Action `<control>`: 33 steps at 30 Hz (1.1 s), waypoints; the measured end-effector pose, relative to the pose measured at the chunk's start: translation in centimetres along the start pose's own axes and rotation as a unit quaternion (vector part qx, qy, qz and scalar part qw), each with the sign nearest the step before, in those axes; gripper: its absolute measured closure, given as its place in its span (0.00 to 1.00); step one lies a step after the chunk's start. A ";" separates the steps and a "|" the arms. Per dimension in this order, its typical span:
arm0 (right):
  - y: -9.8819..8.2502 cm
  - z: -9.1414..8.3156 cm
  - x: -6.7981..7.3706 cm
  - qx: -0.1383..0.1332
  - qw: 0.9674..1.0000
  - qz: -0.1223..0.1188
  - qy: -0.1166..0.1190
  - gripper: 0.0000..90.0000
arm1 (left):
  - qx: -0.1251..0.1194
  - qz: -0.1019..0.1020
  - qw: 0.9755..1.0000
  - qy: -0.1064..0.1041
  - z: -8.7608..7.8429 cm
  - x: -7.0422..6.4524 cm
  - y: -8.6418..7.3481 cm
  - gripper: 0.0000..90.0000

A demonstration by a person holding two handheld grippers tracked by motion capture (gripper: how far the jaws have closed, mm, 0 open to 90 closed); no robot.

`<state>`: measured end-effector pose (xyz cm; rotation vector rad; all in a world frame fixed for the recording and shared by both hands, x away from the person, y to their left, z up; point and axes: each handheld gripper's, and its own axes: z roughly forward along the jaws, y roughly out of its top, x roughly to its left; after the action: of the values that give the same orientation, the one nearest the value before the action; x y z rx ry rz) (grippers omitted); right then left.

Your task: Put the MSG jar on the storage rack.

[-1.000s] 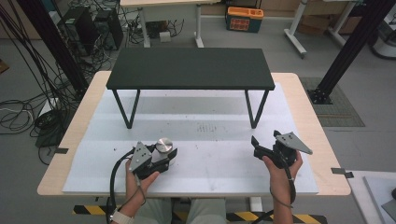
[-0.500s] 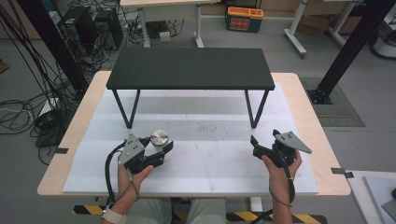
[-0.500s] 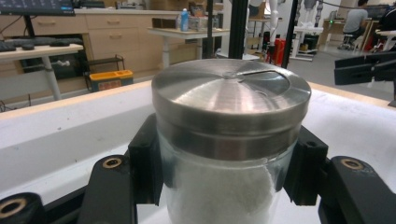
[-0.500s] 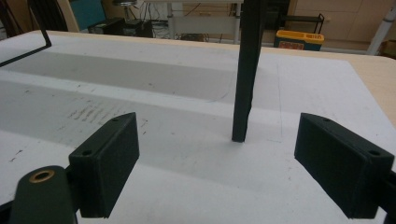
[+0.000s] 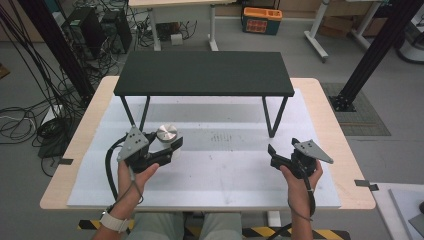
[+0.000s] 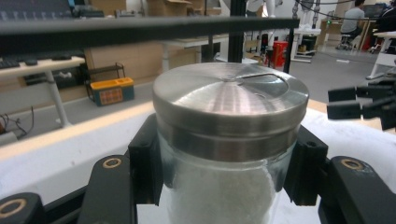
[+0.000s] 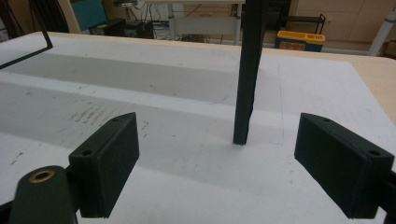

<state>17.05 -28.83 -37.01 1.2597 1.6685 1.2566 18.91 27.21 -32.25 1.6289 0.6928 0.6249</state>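
The left tongs (image 5: 167,146) are clamped on a glass jar (image 6: 229,186) with a shiny metal lid (image 5: 166,133). In the left gripper view, the two black pads press on the glass just under the lid, one on each side. Something white sits inside the jar. In the high view, the jar is at the left side of the white mat (image 5: 225,175) on the tabletop (image 5: 330,100), just in front of the left leg of the small black shelf (image 5: 202,73). It looks lifted off the mat, but the pictures do not make that sure.

The right tongs (image 5: 272,152) are apart and hold nothing. They hover over the right side of the mat, near the shelf's right leg (image 7: 246,70), well apart from the jar.

The step in hand looks like carrying the jar up, maybe onto the shelf. To do it well, keep the squeeze firm, because glass is slippery and the grip is high on the jar. Keep the jar straight up so it does not tip. Lift it high enough to clear the shelf's edge before going forward. Go slow, then set it down flat before letting go.
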 end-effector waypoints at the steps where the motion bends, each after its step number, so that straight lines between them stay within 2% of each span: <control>1: 0.0 0.0 0.0 0.000 1.000 0.000 0.000 0.15 | -0.002 0.003 1.000 -0.003 0.1 0.2 0.8 0.47; 3: 0.0 0.0 0.0 0.000 1.000 0.001 0.000 0.15 | -0.001 0.005 1.000 -0.004 0.2 0.3 1.4 0.48; 5: 0.0 0.1 -0.1 0.000 1.000 0.001 0.000 0.15 | -0.001 0.008 1.000 -0.008 0.6 0.5 2.6 0.48; 8: 0.0 0.2 -0.1 0.000 1.000 0.002 0.001 0.15 | -0.001 0.010 1.000 -0.009 0.8 0.6 3.4 0.48; 16: 0.2 0.2 -0.3 -0.001 1.000 0.003 0.000 0.15 | -0.008 -0.003 1.000 -0.028 2.3 1.9 6.3 0.48; 29: 0.5 0.3 -0.4 -0.001 1.000 0.004 -0.002 0.15 | -0.009 -0.001 1.000 -0.024 3.7 3.7 9.9 0.47; 33: 0.6 0.4 -0.5 -0.002 1.000 0.004 -0.002 0.15 | -0.014 -0.004 1.000 -0.022 4.0 4.1 10.6 0.47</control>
<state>17.71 -29.11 -36.59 1.2666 1.6599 1.2594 25.63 26.19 -22.36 1.6085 0.6564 0.5887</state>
